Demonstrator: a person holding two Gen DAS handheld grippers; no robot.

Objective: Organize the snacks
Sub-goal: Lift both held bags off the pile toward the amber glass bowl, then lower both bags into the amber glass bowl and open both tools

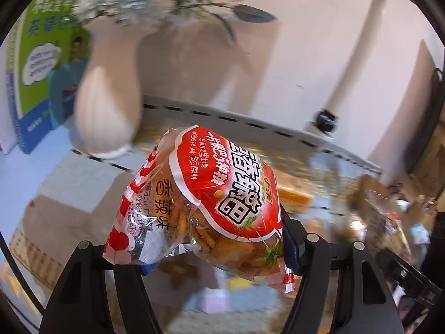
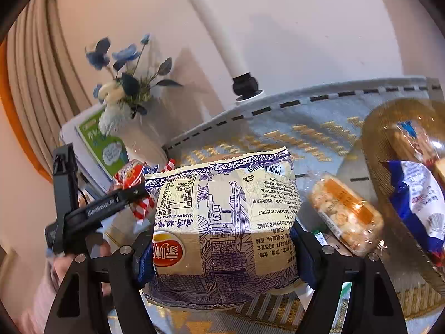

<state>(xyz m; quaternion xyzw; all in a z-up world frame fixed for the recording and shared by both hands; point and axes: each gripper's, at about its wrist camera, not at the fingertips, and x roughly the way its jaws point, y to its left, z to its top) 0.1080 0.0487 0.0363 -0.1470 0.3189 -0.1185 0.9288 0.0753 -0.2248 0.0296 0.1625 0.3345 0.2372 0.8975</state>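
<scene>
In the left wrist view the left gripper [image 1: 214, 253] has its jaws closed on a red-and-white crinkly plastic snack bag [image 1: 205, 203], lifted above the blurred surface with its pale cloth runner [image 1: 250, 122] beside a ribbed cream vase [image 1: 105, 105]. In the right wrist view the right gripper [image 2: 219, 253] clamps a cream-and-purple printed snack packet [image 2: 225, 222] above the runner, while a clear orange-labelled pack [image 2: 345, 214] lies loose by the woven basket [image 2: 389, 144] (already holding some packets), so sorting seems midway.

The left gripper [image 1: 214, 253] clamps a red snack bag [image 1: 205, 203] near a ribbed vase [image 1: 108, 103].

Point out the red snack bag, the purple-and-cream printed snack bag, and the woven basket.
Red snack bag [image 1: 211, 203]: left wrist view, on its red front label.
Purple-and-cream printed snack bag [image 2: 225, 222]: right wrist view, on its printed back panel.
Woven basket [image 2: 383, 128]: right wrist view, on its rim.
</scene>
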